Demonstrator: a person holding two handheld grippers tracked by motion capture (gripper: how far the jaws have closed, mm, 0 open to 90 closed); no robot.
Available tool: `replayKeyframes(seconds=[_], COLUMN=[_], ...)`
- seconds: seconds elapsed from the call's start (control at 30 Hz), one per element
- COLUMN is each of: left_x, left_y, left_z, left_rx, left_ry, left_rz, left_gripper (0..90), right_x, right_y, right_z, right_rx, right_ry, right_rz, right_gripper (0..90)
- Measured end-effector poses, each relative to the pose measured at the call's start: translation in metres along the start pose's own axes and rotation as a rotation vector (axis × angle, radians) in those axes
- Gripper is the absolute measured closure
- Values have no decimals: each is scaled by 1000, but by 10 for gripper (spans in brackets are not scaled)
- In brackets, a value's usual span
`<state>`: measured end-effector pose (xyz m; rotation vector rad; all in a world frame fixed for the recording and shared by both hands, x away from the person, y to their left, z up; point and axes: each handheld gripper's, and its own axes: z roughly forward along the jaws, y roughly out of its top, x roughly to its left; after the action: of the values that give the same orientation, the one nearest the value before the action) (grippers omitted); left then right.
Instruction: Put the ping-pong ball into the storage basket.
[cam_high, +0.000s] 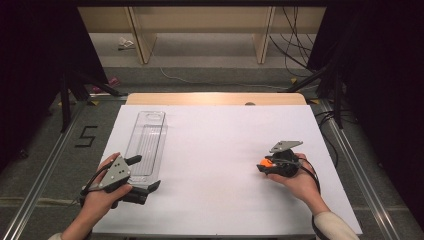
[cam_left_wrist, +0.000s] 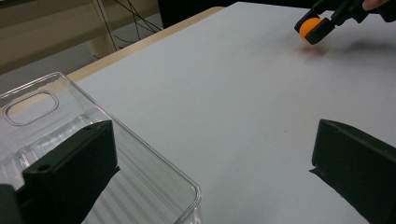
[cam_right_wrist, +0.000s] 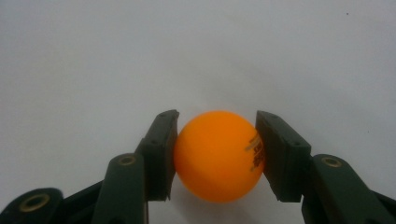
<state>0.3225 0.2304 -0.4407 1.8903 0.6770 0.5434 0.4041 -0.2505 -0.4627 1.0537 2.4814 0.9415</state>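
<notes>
Right hand-held gripper (cam_right_wrist: 215, 154) pinching small orange plastic ball (cam_right_wrist: 218, 155) just above white counter (cam_high: 215, 165), black print too blurred for reading. Left hand-held gripper (cam_left_wrist: 210, 172) spreading wide beside clear plastic tray (cam_left_wrist: 140, 186).

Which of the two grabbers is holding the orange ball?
The right gripper holds the orange ball between its jaws. The left gripper stands open, empty, beside the clear tray.

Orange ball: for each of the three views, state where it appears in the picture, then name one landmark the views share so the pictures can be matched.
High view: the orange ball sits right of centre, between the jaws of the right gripper.
Left gripper view: top right corner, in the far gripper.
Right gripper view: centre bottom, clamped by both jaws.
Shared landmark: the white table sheet.
</notes>
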Motion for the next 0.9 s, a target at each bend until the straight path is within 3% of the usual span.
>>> replayKeyframes(seconds=[0.9], left_x=[0], left_y=[0], left_z=[0], left_rx=[2], left_ry=[0], left_rz=[-2], left_gripper=[0], right_x=[6], right_y=[13], right_z=[-2], right_rx=[-57], right_ry=[-2], right_rz=[-8], right_gripper=[513])
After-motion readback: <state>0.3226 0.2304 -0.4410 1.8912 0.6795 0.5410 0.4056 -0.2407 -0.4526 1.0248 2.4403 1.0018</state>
